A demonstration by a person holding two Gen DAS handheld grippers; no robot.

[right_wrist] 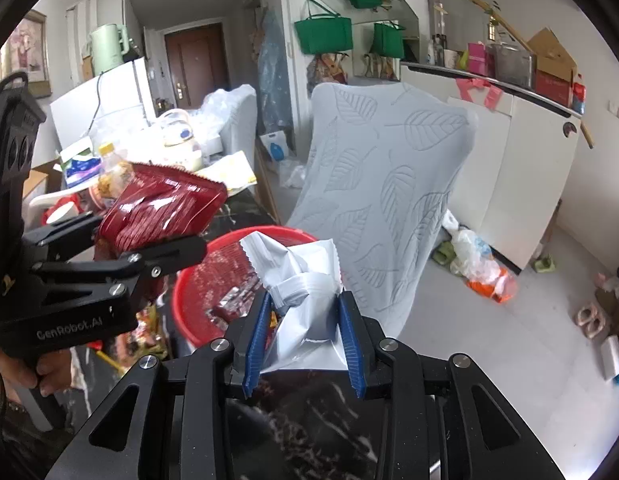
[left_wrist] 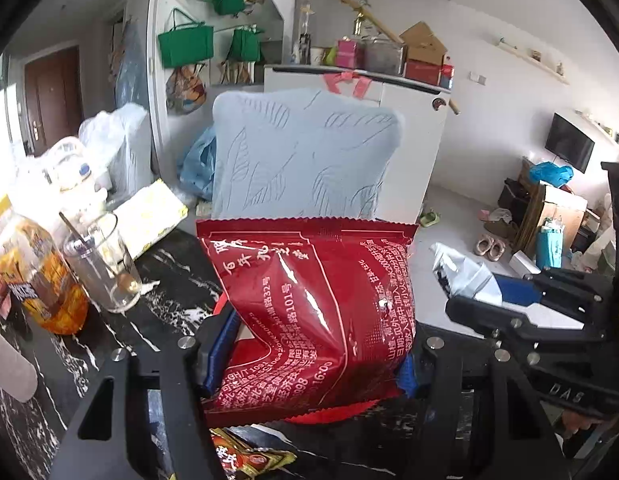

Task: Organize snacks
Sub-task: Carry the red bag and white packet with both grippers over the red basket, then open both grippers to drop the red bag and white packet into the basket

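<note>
So both tongs had a packet each at this point. The left tongs (left_wrist: 309,360) were clamped on a red snack packet (left_wrist: 309,304), blue pads squeezing it from both sides low down near its bottom seam. The packet stood pretty much upright in the left wrist view, long axis running up and away from the camera, its top crimped edge up toward the pale blue chair cover (left_wrist: 305,152) behind it. The Chinese print on it ran sideways, so the packet was turned a quarter from how you'd read it. In the right wrist view the same red packet (right_wrist: 161,208) showed held up off the dark marble surface (right_wrist: 317,412), tilted with its crimped end toward the right.

The right tongs (right_wrist: 305,336) were shut on a white packet (right_wrist: 301,284), scrunched and twisted where the pads pinched it, its zigzag-cut top edge pointing up and away from the camera. It sat just in front of a red basket (right_wrist: 213,276) that rested on the surface, partly over its near rim as far as I could tell.

Other stuff on the surface: a glass with a spoon in it (left_wrist: 105,268), an orange-labelled bottle (left_wrist: 41,280) just beside it, and another snack packet (left_wrist: 249,456) lying under the left tongs.
</note>
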